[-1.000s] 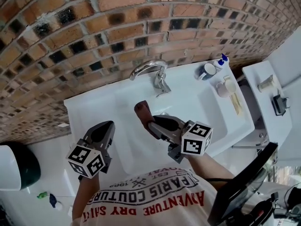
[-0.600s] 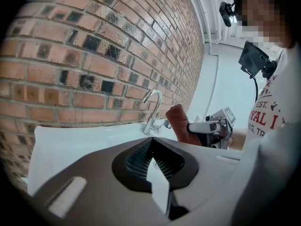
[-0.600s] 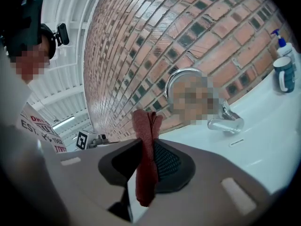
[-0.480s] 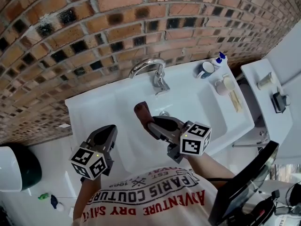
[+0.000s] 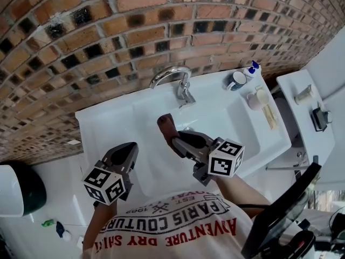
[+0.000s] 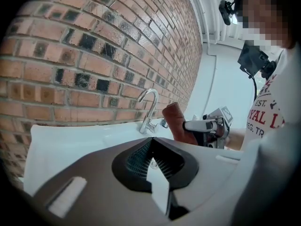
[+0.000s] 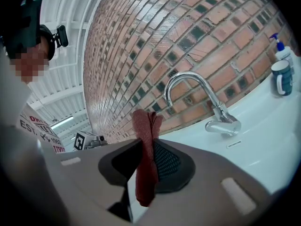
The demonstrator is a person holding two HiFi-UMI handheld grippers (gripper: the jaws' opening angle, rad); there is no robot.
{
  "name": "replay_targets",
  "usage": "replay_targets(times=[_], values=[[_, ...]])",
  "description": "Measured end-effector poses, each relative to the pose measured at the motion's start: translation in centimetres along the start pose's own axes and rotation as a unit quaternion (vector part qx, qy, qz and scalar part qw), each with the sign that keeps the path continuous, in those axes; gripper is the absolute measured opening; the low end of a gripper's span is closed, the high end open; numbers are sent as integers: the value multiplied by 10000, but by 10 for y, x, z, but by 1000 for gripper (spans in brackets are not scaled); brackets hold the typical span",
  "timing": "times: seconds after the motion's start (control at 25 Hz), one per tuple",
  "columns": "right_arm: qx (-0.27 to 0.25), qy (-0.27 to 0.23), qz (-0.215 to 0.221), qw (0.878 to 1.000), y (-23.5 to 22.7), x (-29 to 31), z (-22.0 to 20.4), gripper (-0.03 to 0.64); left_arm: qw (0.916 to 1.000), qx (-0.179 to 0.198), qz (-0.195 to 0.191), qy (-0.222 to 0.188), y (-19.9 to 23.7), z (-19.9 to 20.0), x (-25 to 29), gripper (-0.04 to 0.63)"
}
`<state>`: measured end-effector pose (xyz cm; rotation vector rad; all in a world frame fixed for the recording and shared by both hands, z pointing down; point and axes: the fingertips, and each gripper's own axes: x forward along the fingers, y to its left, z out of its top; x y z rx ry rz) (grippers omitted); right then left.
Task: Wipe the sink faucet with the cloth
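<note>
Right gripper view: my right gripper (image 7: pixel 149 155) clamps the red cloth (image 7: pixel 143 126), which stands up from the jaws, short of the faucet (image 7: pixel 221 120). My left gripper (image 6: pixel 151 145) is closed, empty, above the sink (image 6: pixel 70 145).

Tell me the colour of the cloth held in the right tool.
Reddish-brown cloth, best seen in the right gripper view.

Cloth (image 5: pixel 165 125): reddish-brown, folded into a narrow strip, upright.
Cloth hold: lower part pinched between the jaws of the right gripper (image 5: pixel 177 141).
Cloth position: over the white sink (image 5: pixel 108 118), apart from the faucet.
Faucet (image 5: pixel 178 83): chrome, arched spout, mounted upright on the sink's back rim.
</note>
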<state>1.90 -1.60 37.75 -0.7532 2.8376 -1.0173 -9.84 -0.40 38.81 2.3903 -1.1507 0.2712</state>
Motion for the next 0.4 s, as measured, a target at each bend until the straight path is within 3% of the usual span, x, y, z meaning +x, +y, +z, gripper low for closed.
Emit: replay_targets(times=[0.4], values=[[-42, -71, -124, 9999, -2, -7, 0, 72, 9999, 2, -113, 17, -6, -1, 5, 5]])
